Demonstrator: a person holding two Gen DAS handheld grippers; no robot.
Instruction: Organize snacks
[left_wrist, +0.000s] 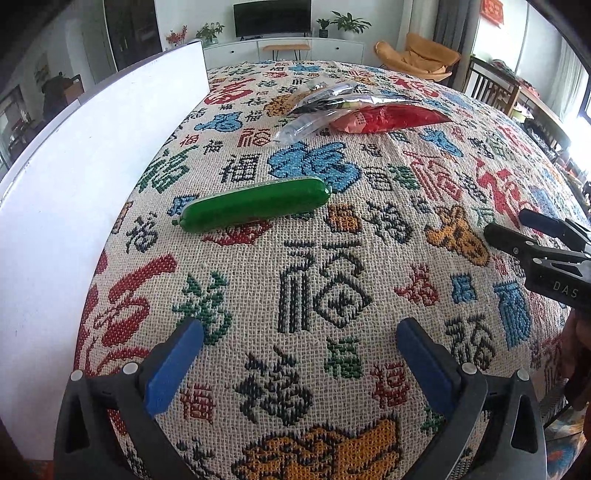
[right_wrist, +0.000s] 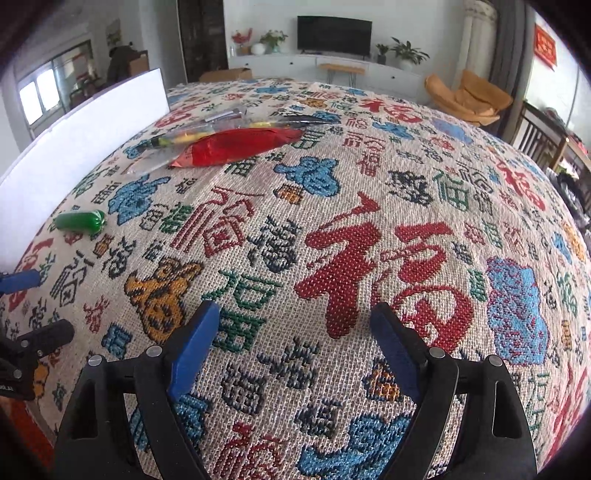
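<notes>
Two handheld grippers of the same build. The left gripper (left_wrist: 300, 334), at the bottom of its own wrist view, has black plastic arms with triangular cut-outs, round silver screw heads along the tops, and flat blue pads on its fingers (left_wrist: 173, 365). The right gripper (right_wrist: 295, 321) looks identical in its own view. At the right edge of the left view its black body bears white letters "DAS".

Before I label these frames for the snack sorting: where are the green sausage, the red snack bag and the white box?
green sausage (left_wrist: 255, 204): left wrist view, middle of its casing.
red snack bag (left_wrist: 391, 119): left wrist view, centre of the red film.
white box (left_wrist: 92, 166): left wrist view, its broad side wall.
</notes>
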